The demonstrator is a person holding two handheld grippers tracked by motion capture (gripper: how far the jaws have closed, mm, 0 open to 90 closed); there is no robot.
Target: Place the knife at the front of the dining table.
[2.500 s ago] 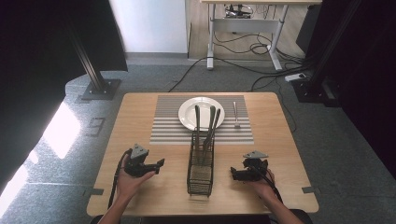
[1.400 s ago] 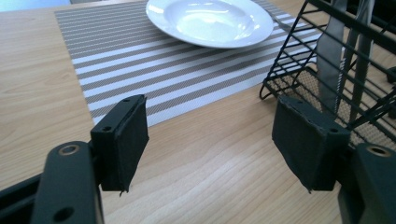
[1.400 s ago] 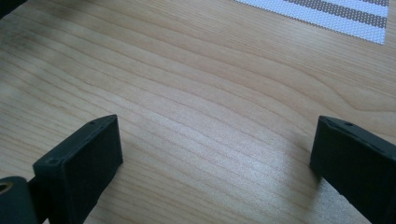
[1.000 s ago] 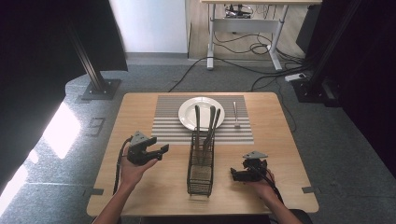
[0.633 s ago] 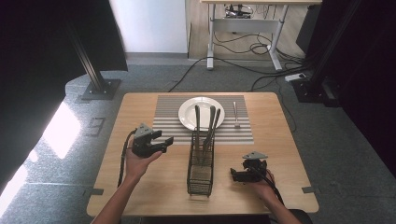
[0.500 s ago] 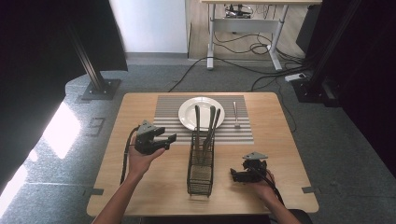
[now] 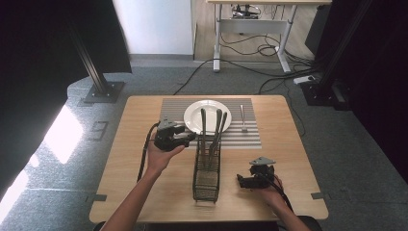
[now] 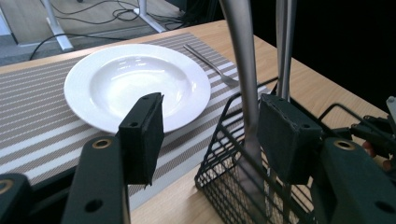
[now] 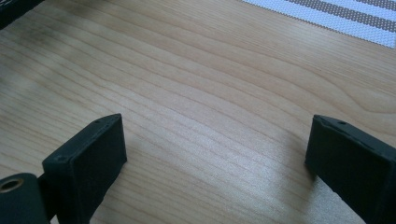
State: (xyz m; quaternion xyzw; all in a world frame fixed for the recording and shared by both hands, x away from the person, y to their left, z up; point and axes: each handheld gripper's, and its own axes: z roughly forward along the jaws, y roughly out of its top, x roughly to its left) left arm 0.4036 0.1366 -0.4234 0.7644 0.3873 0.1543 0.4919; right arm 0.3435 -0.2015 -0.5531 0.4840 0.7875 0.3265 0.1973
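Note:
A black wire cutlery basket (image 7: 207, 173) stands mid-table with three metal utensils (image 7: 212, 129) upright in it. My left gripper (image 7: 190, 138) is level at the basket's upper left, by the handles. In the left gripper view its jaws have just been closing. One utensil handle (image 8: 239, 70) stands between them, close to the right pad (image 8: 285, 135), and neither pad presses on it. A white plate (image 7: 208, 115) lies on a striped placemat (image 7: 173, 108), with a fork (image 7: 243, 118) to its right. My right gripper (image 7: 240, 181) rests open on the wood at the front right.
The wooden table (image 7: 125, 168) has bare wood at the front left and along the right side. Cables and table legs lie on the floor beyond the far edge. A dark metal stand (image 7: 103, 89) sits off the far left corner.
The left hand has moved away from the front edge and to the right, rising a little, up to the basket's utensils. Its jaws look narrower. The right hand has stayed put.

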